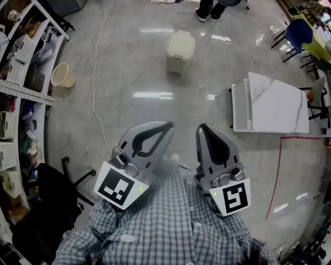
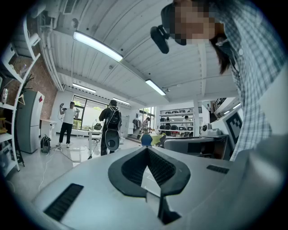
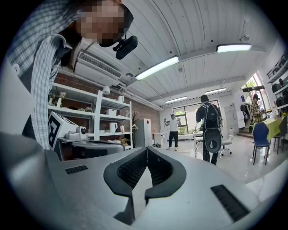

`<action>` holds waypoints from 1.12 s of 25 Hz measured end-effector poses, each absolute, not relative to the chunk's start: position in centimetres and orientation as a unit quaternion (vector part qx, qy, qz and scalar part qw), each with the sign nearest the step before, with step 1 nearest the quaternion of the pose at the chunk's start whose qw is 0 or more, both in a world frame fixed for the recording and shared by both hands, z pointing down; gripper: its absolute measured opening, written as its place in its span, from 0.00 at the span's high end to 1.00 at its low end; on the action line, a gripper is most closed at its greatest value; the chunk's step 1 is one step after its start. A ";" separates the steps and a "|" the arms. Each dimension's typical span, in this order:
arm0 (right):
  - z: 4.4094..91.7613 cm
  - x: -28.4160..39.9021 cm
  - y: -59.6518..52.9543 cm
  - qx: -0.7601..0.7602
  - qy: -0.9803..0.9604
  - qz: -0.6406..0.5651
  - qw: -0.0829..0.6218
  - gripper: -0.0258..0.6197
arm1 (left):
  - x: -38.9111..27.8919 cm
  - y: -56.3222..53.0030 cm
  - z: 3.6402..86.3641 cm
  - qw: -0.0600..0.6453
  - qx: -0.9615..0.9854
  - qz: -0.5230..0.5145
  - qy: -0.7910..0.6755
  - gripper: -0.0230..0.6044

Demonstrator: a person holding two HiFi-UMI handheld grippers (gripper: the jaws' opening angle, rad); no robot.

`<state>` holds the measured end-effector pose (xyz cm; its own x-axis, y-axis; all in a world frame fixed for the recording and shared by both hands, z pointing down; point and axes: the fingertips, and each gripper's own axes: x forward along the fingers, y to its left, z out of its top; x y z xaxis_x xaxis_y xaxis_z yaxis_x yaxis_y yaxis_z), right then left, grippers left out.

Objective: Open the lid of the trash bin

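Note:
The cream trash bin (image 1: 180,50) stands on the grey floor far ahead in the head view, its lid down. Both grippers are held close to my checked shirt, well short of the bin. The left gripper (image 1: 168,124) is shut, jaw tips touching with nothing between them. The right gripper (image 1: 202,127) is shut and empty too. In the left gripper view the left gripper (image 2: 147,148) points across the room at ceiling lights and distant people. The right gripper (image 3: 147,149) does likewise in its own view. The bin does not show in either gripper view.
A beige bucket (image 1: 63,76) sits by the shelving (image 1: 20,62) at the left. A white cable (image 1: 95,88) trails over the floor. White slabs (image 1: 274,106) lie at the right, a red floor line (image 1: 276,176) beside them. A black chair (image 1: 57,191) is near left. A person's feet (image 1: 207,13) stand beyond the bin.

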<state>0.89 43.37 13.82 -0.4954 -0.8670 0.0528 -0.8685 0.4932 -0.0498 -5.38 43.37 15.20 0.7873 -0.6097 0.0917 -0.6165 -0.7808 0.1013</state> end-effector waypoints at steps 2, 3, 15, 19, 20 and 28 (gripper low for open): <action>13.8 0.7 43.4 0.503 -0.863 0.035 0.011 0.93 | -5.5 43.4 15.2 0.062 0.944 0.027 -0.324 0.96; 13.8 0.7 43.4 0.503 -0.863 0.036 0.011 0.93 | -5.6 43.4 15.2 0.062 0.944 0.027 -0.324 0.96; 14.1 -0.5 43.2 0.501 -0.864 0.043 0.009 0.93 | -6.8 43.1 15.2 0.067 0.944 0.024 -0.323 0.96; 14.2 -0.6 42.9 0.508 -0.860 0.046 0.002 0.93 | -7.8 42.9 15.4 0.070 0.941 0.019 -0.330 0.96; 14.0 -0.7 42.9 0.510 -0.859 0.044 -0.004 0.93 | -8.1 42.8 15.4 0.070 0.940 0.019 -0.334 0.96; 14.5 -1.0 43.4 0.533 -0.845 0.041 -0.006 0.93 | -9.8 43.2 15.9 0.052 0.941 0.033 -0.333 0.96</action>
<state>-1.01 43.40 14.45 -0.4321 -0.9012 0.0340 -0.9002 0.4288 -0.0759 -9.82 43.20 15.86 0.7761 -0.6231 0.0975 -0.6300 -0.7729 0.0756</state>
